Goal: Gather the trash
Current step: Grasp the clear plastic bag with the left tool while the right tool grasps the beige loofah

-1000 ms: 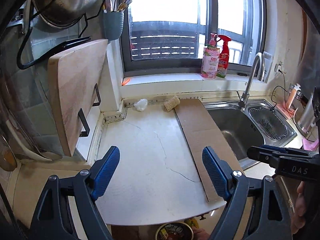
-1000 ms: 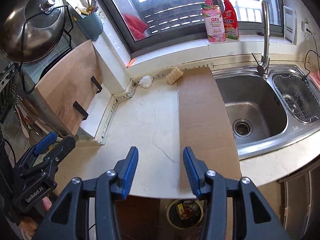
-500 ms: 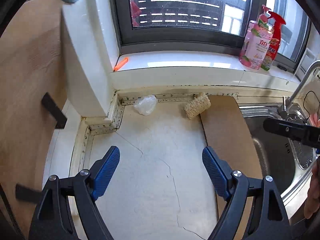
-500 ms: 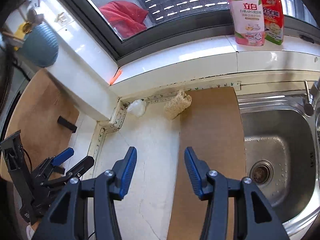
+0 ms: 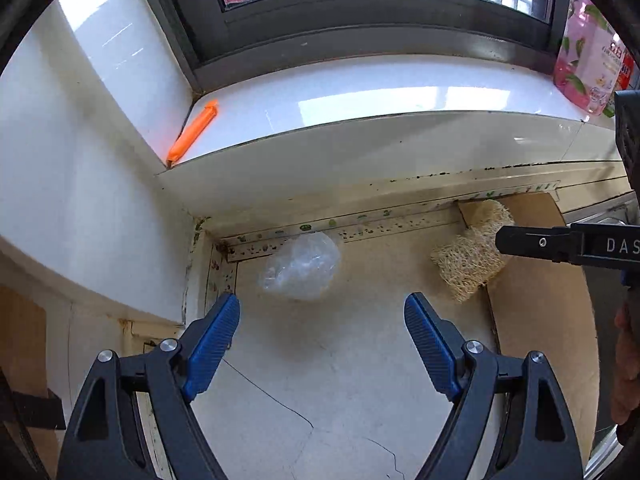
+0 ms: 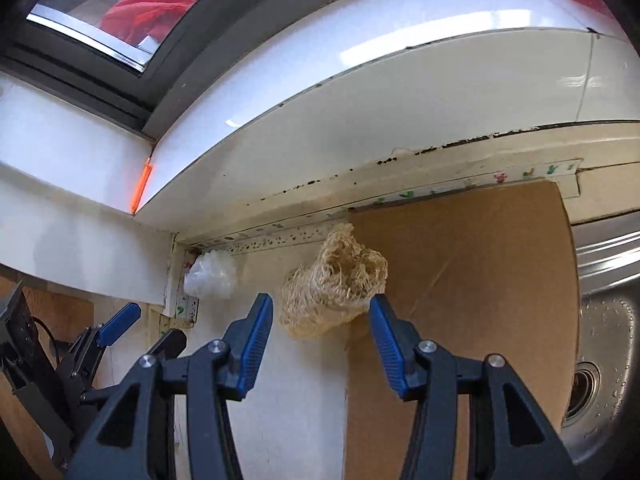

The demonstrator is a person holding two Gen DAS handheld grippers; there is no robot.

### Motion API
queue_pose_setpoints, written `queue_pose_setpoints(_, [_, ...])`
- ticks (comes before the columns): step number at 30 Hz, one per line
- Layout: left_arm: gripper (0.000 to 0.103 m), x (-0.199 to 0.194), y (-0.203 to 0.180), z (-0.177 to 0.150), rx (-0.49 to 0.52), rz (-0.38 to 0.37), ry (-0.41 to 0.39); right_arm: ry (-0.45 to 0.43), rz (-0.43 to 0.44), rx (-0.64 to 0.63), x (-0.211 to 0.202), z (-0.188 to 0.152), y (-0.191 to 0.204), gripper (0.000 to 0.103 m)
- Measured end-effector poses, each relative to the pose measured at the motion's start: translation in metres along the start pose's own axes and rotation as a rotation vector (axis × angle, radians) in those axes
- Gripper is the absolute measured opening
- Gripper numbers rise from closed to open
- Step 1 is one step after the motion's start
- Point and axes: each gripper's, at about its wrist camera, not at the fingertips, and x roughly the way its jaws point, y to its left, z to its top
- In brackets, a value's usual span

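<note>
A crumpled clear plastic bag lies in the back corner of the cream counter; it also shows in the right wrist view. A tan loofah scrubber lies at the edge of the cardboard sheet; it also shows in the left wrist view. My left gripper is open and empty, just short of the bag. My right gripper is open and empty, with the loofah just ahead of its tips, partly between them.
A white window ledge overhangs the back wall, with an orange clip on it and a pink bottle at the right. The steel sink lies right of the cardboard. A wooden board stands at the left.
Both grippers have moved forward across the counter toward the back wall. The bag and the loofah now sit close in front of the fingers. Both stay open.
</note>
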Motion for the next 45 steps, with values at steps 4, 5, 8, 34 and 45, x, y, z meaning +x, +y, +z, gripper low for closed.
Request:
queue_pose_setpoints(4, [0.083, 0.024, 0.002, 0.006, 0.010, 0.021, 0.028, 0.026, 0.005, -0.004, 0.019, 0.005, 0.000, 0.051])
queue_pose_setpoints(5, [0.083, 0.030, 0.002, 0.007, 0.010, 0.022, 0.033, 0.033, 0.012, -0.004, 0.024, 0.006, -0.001, 0.051])
queue_pose_setpoints(8, [0.083, 0.041, 0.005, 0.010, 0.013, 0.034, 0.045, 0.040, 0.023, 0.003, 0.032, 0.005, -0.004, 0.051])
queue_pose_setpoints(34, [0.011, -0.034, -0.031, -0.052, 0.000, 0.011, 0.015, -0.012, 0.105, -0.057, -0.021, -0.044, 0.018, 0.027])
queue_pose_setpoints(45, [0.011, -0.144, -0.036, -0.125, 0.057, -0.038, -0.037, -0.076, 0.080, -0.095, -0.095, -0.139, 0.054, 0.027])
